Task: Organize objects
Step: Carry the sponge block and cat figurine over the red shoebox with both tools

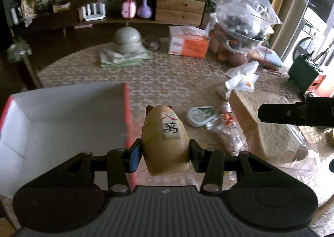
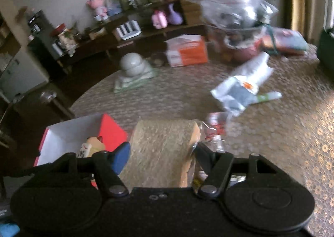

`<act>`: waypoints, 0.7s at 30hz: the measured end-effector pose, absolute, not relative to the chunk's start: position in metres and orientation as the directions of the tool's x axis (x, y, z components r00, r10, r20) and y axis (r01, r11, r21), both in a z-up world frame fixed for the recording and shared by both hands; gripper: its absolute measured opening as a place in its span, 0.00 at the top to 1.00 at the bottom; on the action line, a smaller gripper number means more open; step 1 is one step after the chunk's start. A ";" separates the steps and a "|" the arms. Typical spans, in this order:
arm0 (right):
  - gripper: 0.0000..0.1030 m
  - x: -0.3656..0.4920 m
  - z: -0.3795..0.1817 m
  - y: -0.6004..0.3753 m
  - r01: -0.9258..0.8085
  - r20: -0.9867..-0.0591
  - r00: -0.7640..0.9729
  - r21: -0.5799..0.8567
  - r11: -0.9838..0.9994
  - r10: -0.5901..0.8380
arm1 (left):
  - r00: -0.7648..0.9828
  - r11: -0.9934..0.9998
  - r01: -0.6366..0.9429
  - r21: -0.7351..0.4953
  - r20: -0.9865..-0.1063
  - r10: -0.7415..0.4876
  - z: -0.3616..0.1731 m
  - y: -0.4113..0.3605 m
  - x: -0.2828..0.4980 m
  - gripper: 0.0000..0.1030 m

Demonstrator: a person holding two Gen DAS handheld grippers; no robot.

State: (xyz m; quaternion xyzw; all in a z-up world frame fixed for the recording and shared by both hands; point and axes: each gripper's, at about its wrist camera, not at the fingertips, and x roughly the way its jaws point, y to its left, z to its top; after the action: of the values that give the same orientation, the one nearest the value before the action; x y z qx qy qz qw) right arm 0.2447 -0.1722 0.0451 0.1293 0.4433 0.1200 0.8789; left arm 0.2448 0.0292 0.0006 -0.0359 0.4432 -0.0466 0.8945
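Tan rounded hamster figurine [image 1: 165,143]: cream tile on its back, red and black characters, faint green stripes.
Open cardboard box [image 1: 62,116]: white inside, red outside and along its rim.
Bagged bread loaf [image 2: 160,149]: pale beige crumb, brown crust, clear wrapper.
Round table covering [image 1: 167,74]: beige, dotted with small pale flower shapes.
Far edge of the table: orange-and-white carton [image 1: 187,43]; grey-green stacked bowls [image 1: 127,39] on white and pale-green folded cloths [image 1: 125,56].

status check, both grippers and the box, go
Left gripper shut on hamster figurine. Right gripper shut on bagged bread loaf. Red-edged box open beside them, nothing blocking it.
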 end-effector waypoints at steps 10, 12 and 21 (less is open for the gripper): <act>0.35 0.253 0.053 -0.085 -0.218 -0.738 0.551 0.324 0.921 0.390 | 0.628 0.996 -0.039 -0.083 -0.778 -0.040 0.014 0.112 0.224 0.55; 0.35 0.255 0.052 -0.067 -0.239 -0.737 0.544 0.322 0.916 0.401 | 0.628 0.996 -0.059 -0.072 -0.778 -0.019 0.014 0.130 0.223 0.55; 0.35 0.269 0.033 0.006 -0.336 -0.764 0.486 0.284 0.898 0.424 | 0.608 0.992 -0.118 -0.049 -0.793 0.033 0.003 0.195 0.230 0.55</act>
State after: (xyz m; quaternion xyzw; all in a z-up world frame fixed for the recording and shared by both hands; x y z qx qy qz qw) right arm 0.2690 0.0061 0.0331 0.0480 0.4565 0.2209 0.8605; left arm 0.2299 0.1945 0.0026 -0.0483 0.4405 0.0421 0.8955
